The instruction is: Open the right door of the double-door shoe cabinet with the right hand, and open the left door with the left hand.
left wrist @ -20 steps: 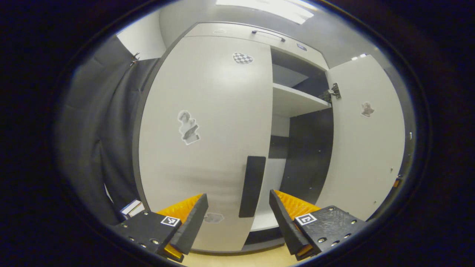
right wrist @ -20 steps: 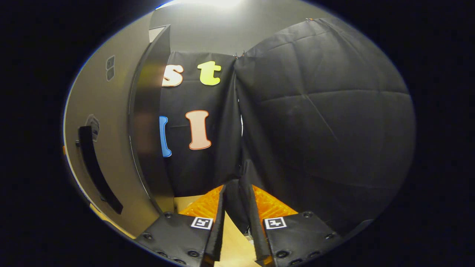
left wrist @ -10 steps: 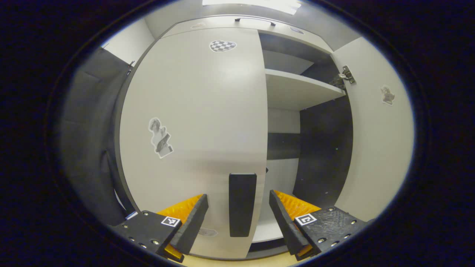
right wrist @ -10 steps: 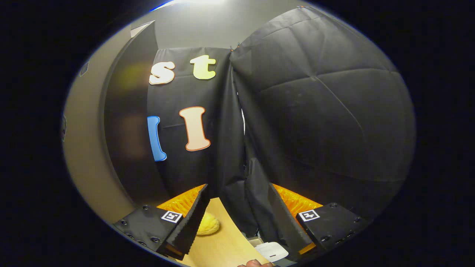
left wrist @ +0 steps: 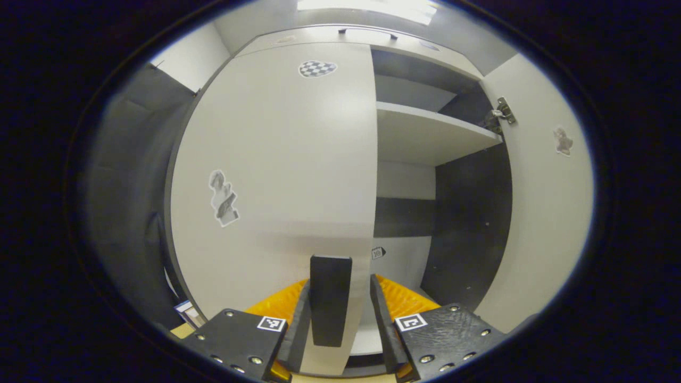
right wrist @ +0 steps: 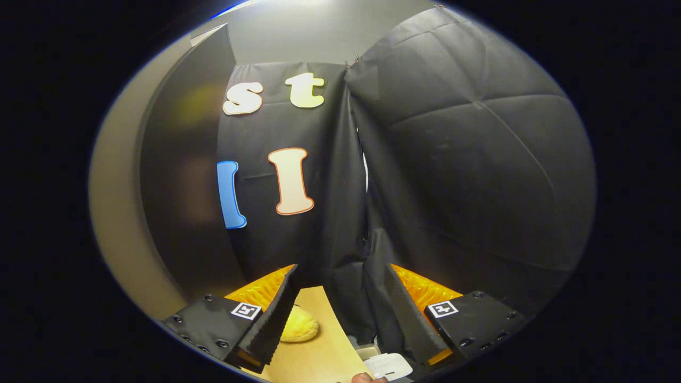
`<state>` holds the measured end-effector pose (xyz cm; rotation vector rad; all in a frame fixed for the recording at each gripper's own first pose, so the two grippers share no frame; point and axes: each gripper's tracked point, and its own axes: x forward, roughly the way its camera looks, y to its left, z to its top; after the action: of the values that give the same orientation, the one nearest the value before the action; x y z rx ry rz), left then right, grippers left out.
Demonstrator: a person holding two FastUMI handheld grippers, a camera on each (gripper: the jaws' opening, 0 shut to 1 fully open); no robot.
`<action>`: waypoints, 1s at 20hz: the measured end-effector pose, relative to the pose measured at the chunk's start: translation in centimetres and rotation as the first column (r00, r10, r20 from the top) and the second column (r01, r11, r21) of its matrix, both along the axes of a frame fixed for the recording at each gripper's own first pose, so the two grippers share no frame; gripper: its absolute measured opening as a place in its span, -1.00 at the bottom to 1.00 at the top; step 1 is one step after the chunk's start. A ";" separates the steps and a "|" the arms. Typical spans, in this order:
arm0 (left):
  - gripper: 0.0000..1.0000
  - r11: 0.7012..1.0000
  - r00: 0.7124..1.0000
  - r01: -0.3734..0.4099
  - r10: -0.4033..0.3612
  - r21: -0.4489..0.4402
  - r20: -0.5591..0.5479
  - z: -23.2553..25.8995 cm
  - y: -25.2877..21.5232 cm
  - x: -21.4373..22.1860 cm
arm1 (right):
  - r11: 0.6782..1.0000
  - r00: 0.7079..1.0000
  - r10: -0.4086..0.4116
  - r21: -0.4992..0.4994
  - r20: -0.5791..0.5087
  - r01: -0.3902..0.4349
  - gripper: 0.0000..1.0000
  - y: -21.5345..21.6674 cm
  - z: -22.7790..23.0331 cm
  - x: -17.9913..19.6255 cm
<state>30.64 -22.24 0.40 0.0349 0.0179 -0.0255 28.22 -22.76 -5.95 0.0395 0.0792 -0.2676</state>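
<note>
In the left gripper view the cabinet's left door stands closed, pale with a black upright handle near its right edge. My left gripper straddles that handle with narrowed jaws. One finger lies against the handle's left side, while a slit remains between the handle and the other finger. The right door is swung wide open, showing a shelf and a dark interior. My right gripper is open and holds nothing. It faces the black cloth, with the open door's dark edge at its left.
A metal hinge sits at the top of the open door. Below the right gripper are a wooden surface, a yellow rounded object, a small white item and a person's fingertip. Black cloth hangs left of the cabinet.
The left gripper has moved in on the left door's handle and its fingers have narrowed around it. The right gripper went from shut to open and turned away from the right door.
</note>
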 end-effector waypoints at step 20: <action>-0.88 1.000 1.000 0.004 -0.004 0.024 0.013 -0.7 0.7 -0.4 | 0.995 0.995 -0.096 0.009 -0.014 0.097 0.96 0.3 0.3 -8.3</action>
<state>30.23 -21.57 -0.26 0.0591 0.0049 -0.0292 19.95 -22.42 -5.61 0.0513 0.0920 -0.3641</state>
